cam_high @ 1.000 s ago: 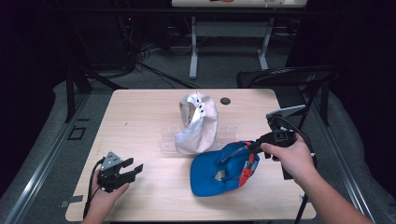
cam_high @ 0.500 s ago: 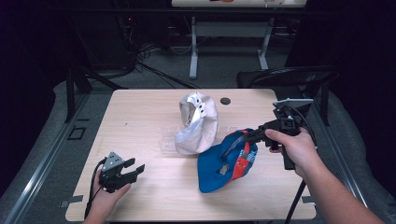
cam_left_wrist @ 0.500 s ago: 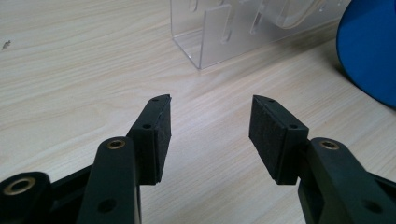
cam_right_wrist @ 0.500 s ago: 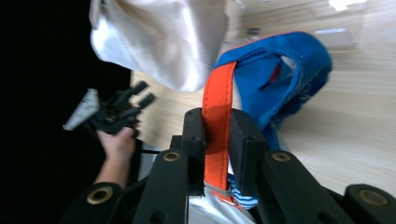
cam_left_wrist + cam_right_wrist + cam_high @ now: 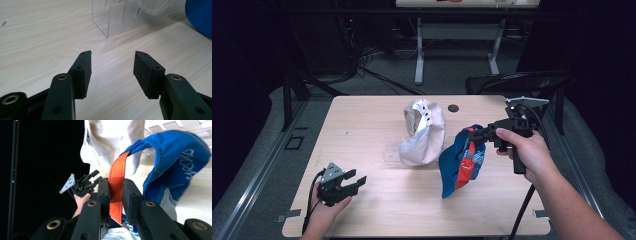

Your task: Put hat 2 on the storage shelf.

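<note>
From the high view, the right hand-held gripper (image 5: 472,134) was clamped on the blue cap (image 5: 459,162), which hung tilted from it with its lower edge on the bench (image 5: 362,120), just right of the white cap (image 5: 422,135). The white cap rested on its side near the middle of the bench, with a clear plastic stand (image 5: 393,150) just beside it on the left. The left hand-held gripper (image 5: 354,184) sat near the front left corner, well apart from both caps, its jaws spread and holding nothing.

In the left gripper view, the two pads (image 5: 85,72) stood apart over bare wood, with the clear plastic stand (image 5: 120,17) ahead and a blue edge of the cap (image 5: 200,17) at the far right.

In the right gripper view, the jaws were pressed onto the cap's orange strap (image 5: 116,192), the blue cap (image 5: 175,170) hanging beyond them in front of the white cap (image 5: 112,140).
</note>
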`<state>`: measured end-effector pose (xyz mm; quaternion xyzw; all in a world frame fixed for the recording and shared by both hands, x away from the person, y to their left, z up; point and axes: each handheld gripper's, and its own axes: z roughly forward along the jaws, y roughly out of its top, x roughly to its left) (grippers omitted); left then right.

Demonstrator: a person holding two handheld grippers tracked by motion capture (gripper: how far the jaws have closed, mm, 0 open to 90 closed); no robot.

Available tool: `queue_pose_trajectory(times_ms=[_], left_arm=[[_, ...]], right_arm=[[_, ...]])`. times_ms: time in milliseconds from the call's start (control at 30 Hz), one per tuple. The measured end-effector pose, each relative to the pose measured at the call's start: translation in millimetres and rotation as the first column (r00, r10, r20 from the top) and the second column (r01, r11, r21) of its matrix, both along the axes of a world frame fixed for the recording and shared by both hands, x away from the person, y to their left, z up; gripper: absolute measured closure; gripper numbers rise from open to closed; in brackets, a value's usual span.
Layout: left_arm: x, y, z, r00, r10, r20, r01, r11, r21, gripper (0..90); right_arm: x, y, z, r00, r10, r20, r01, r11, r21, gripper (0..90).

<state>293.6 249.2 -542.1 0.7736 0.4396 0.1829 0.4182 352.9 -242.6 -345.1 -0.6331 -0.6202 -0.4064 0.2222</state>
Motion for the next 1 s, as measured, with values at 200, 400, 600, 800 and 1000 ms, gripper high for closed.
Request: queue_pose_trajectory(times_ms=[200, 400, 600, 800, 1000], left_arm=[[0.6, 3.3, 0.4, 1.0, 0.005, 0.0, -0.005, 1.0, -0.003, 49.3], [1.4, 3.8, -0.3, 1.0, 0.009, -0.003, -0.009, 0.9999, -0.004, 49.3], [2.2, 4.7, -1.2, 0.9998, 0.018, -0.012, -0.019, 0.9998, -0.002, 49.3], [3.1, 5.6, -1.4, 0.9998, 0.014, -0.016, -0.014, 0.9999, 0.001, 49.3], [3.8, 7.0, -1.4, 0.9997, 0.014, -0.019, -0.014, 0.9999, 0.001, 49.3]], right_arm=[[2.0, -6.6, 10.6, 0.9993, -0.021, 0.031, 0.021, 1.0, 0.007, 77.7], [4.0, -16.1, 20.6, 0.9964, -0.064, 0.055, 0.063, 0.998, 0.022, 77.7], [8.1, -22.6, 33.9, 0.9929, -0.084, 0.085, 0.081, 0.996, 0.037, 77.7], [17.2, -25.4, 45.1, 0.9885, -0.118, 0.094, 0.115, 0.993, 0.042, 77.7], [27.2, -24.5, 52.5, 0.9868, -0.125, 0.103, 0.123, 0.992, 0.029, 77.7]])
